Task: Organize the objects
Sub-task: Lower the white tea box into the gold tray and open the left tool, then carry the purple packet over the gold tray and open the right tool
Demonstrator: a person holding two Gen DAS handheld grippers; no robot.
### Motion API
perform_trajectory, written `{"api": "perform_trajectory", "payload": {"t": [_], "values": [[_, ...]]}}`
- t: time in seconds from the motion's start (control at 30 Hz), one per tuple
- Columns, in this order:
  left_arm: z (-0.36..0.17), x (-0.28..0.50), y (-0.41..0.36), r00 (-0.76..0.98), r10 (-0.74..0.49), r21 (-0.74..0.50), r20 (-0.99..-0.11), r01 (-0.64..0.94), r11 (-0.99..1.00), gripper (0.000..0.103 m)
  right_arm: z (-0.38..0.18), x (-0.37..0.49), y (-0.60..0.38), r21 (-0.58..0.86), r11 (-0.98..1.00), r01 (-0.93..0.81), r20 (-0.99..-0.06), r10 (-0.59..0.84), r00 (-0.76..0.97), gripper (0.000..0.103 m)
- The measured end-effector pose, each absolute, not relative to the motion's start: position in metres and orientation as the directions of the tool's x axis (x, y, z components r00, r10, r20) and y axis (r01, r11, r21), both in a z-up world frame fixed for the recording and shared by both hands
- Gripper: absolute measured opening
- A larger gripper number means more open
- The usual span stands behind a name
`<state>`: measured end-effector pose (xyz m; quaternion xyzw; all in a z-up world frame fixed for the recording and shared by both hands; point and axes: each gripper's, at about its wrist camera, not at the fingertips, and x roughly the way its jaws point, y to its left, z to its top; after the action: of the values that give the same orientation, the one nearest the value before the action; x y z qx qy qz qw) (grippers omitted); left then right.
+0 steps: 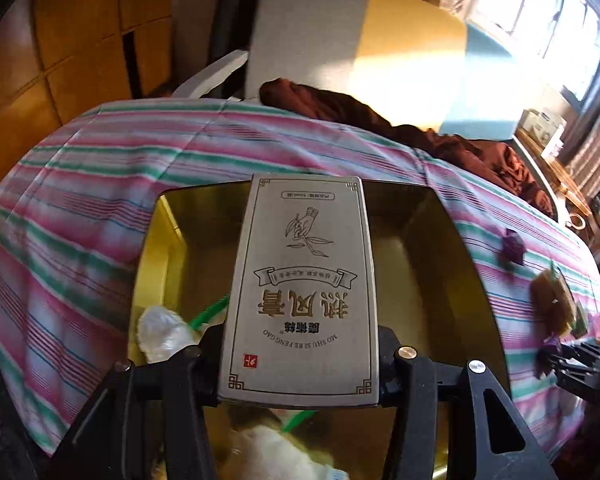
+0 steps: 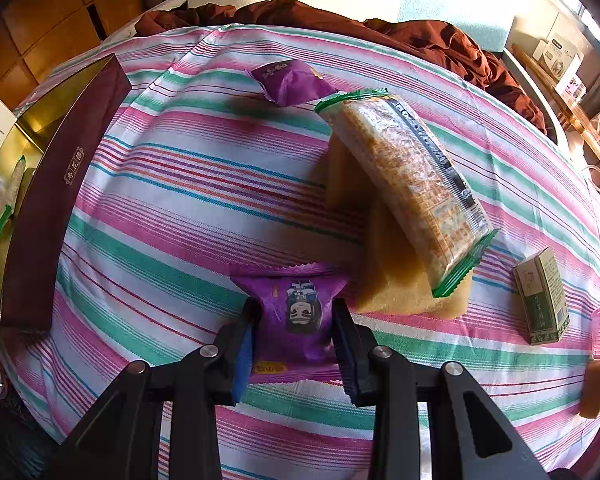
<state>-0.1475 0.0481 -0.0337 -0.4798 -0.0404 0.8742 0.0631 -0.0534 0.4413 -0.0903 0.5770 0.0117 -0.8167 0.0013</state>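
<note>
**Both claws loaded: grey carton over gold box, purple packet on cloth**

Flat grey cardboard carton with gold print (image 1: 300, 288) is clamped by its near end in the left gripper (image 1: 300, 360), jaws part-way closed against its two long sides. It sits above the gold-lined open box (image 1: 432, 248), print upside down to the camera. Inside the box at 7 o'clock of the carton: white wrapped snacks with green seals (image 1: 160, 334).

Purple foil snack packet (image 2: 296, 312) lies on the pink-green striped cloth (image 2: 180, 184); right gripper (image 2: 294, 344) pinches it narrow, blue pads (image 2: 242, 354) on both sides.

Around the packet:
- 1 o'clock: long clear biscuit pack with green ends (image 2: 412, 188), leaning on a tan block (image 2: 396, 280)
- 12 o'clock: second purple packet (image 2: 290, 82)
- 3 o'clock: small green-and-cream carton (image 2: 544, 296)
- 9 o'clock: maroon box wall (image 2: 56, 196)
- far edge: brown crumpled fabric (image 2: 440, 44)
</note>
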Motion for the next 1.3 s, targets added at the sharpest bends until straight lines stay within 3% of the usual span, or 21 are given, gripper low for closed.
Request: {"api": "perform_trajectory", "payload": {"t": [0.13, 0.53, 0.97, 1.3], "values": [[-0.051, -0.17, 0.022, -0.498, 0.117, -0.141, -0.859, 0.01, -0.99, 0.052, -0.092, -0.056, 0.437, -0.019, -1.0, 0.017, -0.942, 0.012, -0.335, 0.035], [-0.077, -0.197, 0.012, -0.469, 0.049, -0.08, -0.882, 0.046, -0.996, 0.058, -0.092, -0.056, 0.44, -0.024, -1.0, 0.02, -0.941, 0.016, -0.338, 0.035], [-0.032, -0.138, 0.013, -0.612, 0.038, -0.07, -0.79, 0.029, -0.997, 0.07, -0.091, -0.057, 0.438, -0.054, -0.998, 0.03, -0.938, 0.04, -0.343, 0.035], [-0.022, -0.075, 0.011, -0.658, 0.062, -0.102, -0.751, 0.023, -0.995, 0.072, -0.089, -0.059, 0.437, -0.071, -0.996, 0.045, -0.936, 0.051, -0.348, 0.034]]}}
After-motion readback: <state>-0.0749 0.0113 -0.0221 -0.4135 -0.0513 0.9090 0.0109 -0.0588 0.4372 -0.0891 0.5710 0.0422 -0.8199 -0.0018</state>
